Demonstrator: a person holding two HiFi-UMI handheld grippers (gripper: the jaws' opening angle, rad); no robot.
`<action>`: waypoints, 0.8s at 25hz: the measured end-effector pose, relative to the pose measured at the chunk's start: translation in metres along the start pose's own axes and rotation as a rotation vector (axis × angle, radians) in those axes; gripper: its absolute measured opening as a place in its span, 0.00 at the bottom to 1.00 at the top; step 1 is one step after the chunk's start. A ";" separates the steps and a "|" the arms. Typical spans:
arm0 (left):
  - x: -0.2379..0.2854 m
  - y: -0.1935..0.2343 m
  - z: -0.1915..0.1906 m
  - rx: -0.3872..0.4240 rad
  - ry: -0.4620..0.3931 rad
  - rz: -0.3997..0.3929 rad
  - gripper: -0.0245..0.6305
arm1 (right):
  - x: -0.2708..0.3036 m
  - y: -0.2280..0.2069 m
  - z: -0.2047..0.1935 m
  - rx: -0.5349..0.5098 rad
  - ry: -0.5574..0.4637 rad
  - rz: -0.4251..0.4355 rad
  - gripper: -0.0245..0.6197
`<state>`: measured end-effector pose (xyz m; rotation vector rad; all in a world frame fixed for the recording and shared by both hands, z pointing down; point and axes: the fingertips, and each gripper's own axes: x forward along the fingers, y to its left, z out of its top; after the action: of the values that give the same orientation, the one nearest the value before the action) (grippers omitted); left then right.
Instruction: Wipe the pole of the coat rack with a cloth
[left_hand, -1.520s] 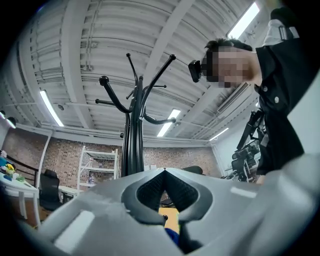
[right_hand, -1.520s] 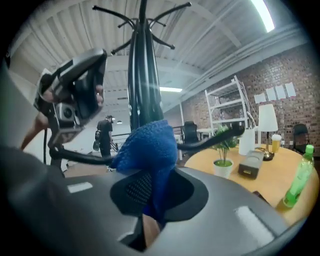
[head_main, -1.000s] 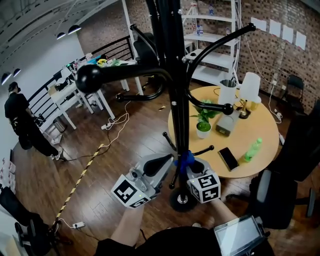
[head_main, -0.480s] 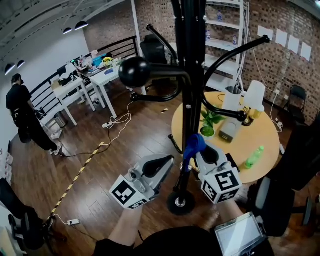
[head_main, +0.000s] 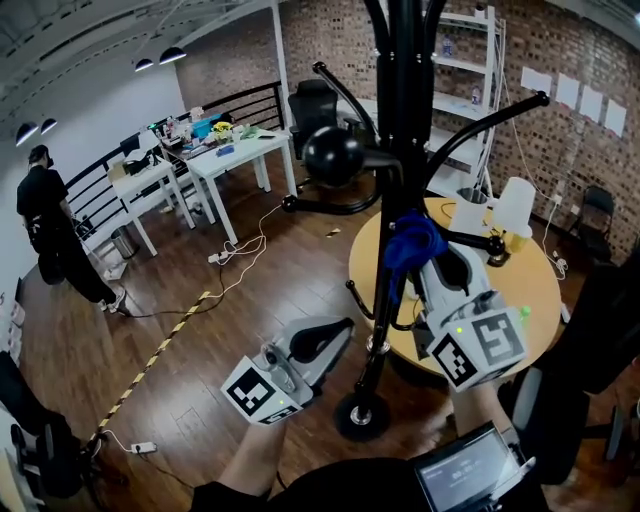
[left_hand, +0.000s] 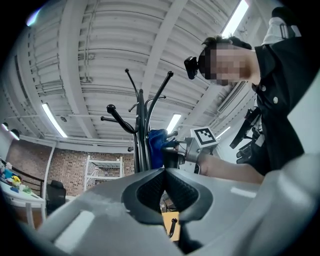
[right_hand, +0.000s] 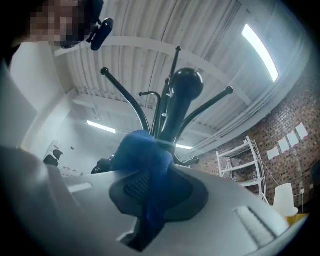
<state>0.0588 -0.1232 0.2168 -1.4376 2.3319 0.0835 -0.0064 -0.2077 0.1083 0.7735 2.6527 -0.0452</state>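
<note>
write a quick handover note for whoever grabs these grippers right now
Right gripper: shut on the blue cloth, which sits against the coat rack pole below the ball-tipped hook.
Left gripper: shut, empty, low beside the pole, above the base.
Done: cloth gripped and on the pole; how much is already wiped can't be told.
Left: probably run the cloth along the rest of the pole, up towards the hooks and down to the base.

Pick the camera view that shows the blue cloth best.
The right gripper view: the blue cloth fills its centre, pinched in the right gripper and held against the pole. The head view shows it smaller, on the pole. The left gripper view shows only a distant blue patch.
</note>
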 end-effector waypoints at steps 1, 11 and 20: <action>-0.001 0.001 0.000 0.002 0.002 0.000 0.04 | 0.000 0.000 0.001 -0.006 -0.006 -0.006 0.11; -0.004 0.003 -0.012 -0.004 0.029 0.003 0.04 | -0.016 0.000 -0.044 0.042 0.032 0.000 0.11; -0.002 -0.001 -0.030 -0.046 0.057 0.012 0.04 | -0.054 0.004 -0.156 0.136 0.226 0.012 0.11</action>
<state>0.0518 -0.1298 0.2456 -1.4663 2.3994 0.1017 -0.0159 -0.2108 0.2727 0.8846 2.8820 -0.1443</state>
